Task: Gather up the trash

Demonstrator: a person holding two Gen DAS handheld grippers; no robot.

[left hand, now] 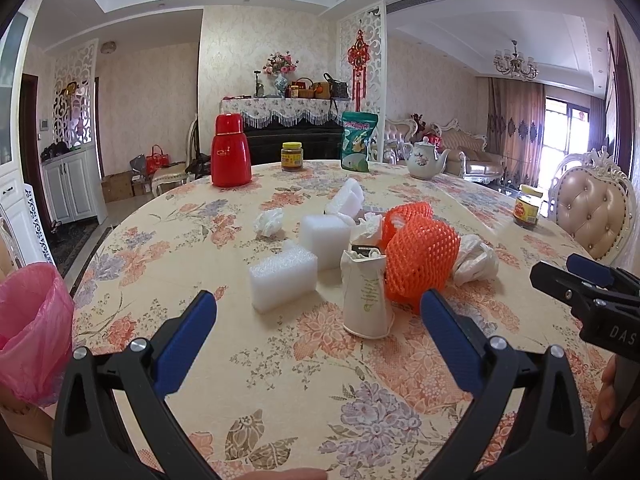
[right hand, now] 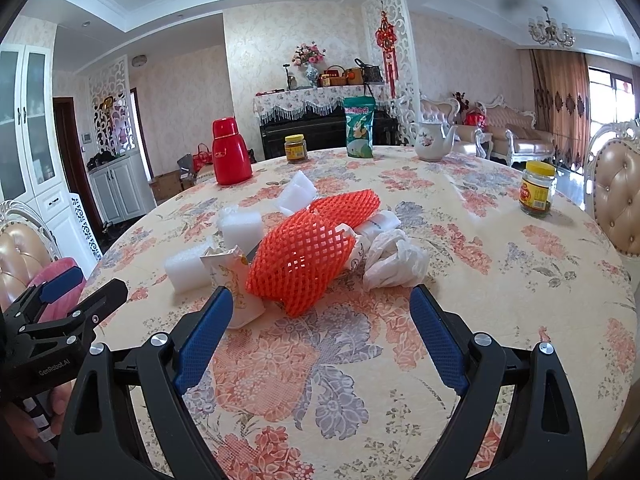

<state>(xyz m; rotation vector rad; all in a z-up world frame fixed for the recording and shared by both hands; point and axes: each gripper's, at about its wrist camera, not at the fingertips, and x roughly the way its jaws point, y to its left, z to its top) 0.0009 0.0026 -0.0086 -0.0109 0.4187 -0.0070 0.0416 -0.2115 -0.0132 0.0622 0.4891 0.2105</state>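
Note:
A heap of trash lies mid-table: orange foam netting (left hand: 420, 258) (right hand: 304, 256), a crushed paper cup (left hand: 366, 294) (right hand: 236, 280), white foam blocks (left hand: 282, 280) (right hand: 186, 268), a crumpled white plastic bag (left hand: 476, 260) (right hand: 394, 260) and a tissue ball (left hand: 270, 220). My left gripper (left hand: 318, 308) is open, just short of the cup and the nearest block. Facing the netting, my right gripper (right hand: 322, 304) is open and holds nothing. A bin with a pink liner (left hand: 32, 328) stands off the table's left edge.
On the floral tablecloth (left hand: 280, 380) stand a red thermos (left hand: 230, 152), two yellow-lidded jars (left hand: 292, 156) (right hand: 538, 194), a green snack bag (left hand: 358, 142) and a white teapot (left hand: 424, 158). Padded chairs (left hand: 592, 212) (right hand: 20, 256) flank the table.

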